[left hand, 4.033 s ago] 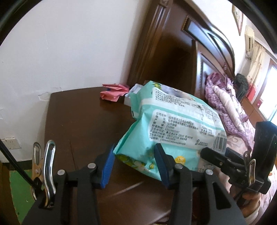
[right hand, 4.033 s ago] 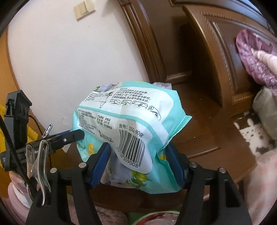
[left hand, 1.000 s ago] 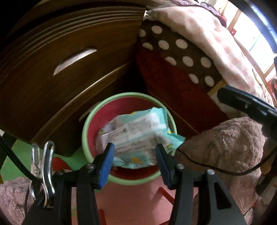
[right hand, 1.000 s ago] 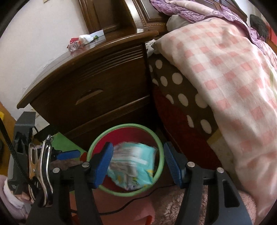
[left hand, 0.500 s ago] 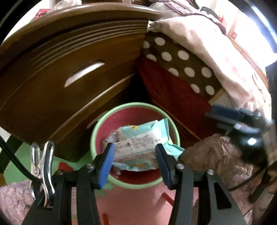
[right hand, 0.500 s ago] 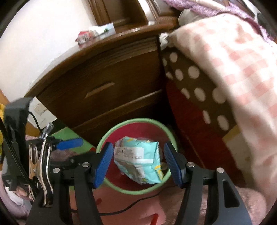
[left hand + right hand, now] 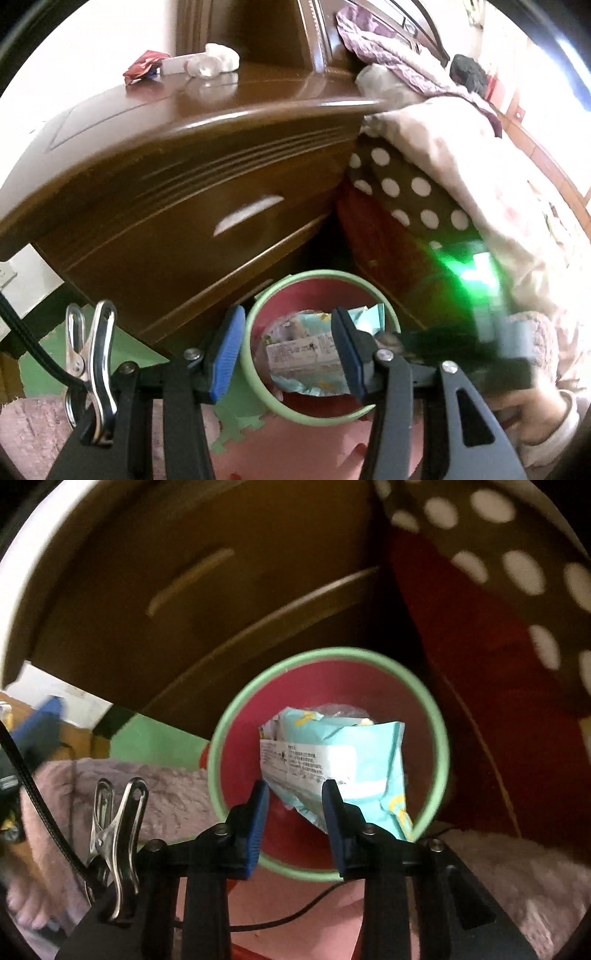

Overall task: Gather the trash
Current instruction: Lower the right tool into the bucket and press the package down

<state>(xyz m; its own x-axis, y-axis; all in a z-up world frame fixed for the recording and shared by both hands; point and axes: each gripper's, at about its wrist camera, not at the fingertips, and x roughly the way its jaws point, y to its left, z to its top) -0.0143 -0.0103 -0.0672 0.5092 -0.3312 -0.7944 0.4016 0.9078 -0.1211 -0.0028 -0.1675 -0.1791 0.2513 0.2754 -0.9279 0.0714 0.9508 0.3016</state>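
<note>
Directly beneath the right gripper (image 7: 294, 825) we find the teal wipes packet (image 7: 332, 760) lying inside the green-rimmed red bin (image 7: 218, 746). The jaws have just been closing; they stand part open over the packet's near corner, and we see no pad pressing it. The left gripper (image 7: 286, 349) hangs released, part open and empty, above the same bin. Beyond the bin stands the wooden nightstand (image 7: 177, 177), with crumpled wrappers (image 7: 146, 66) far back on its top.

Right tool (image 7: 295, 812) narrower, nearer bin (image 7: 236, 709).
</note>
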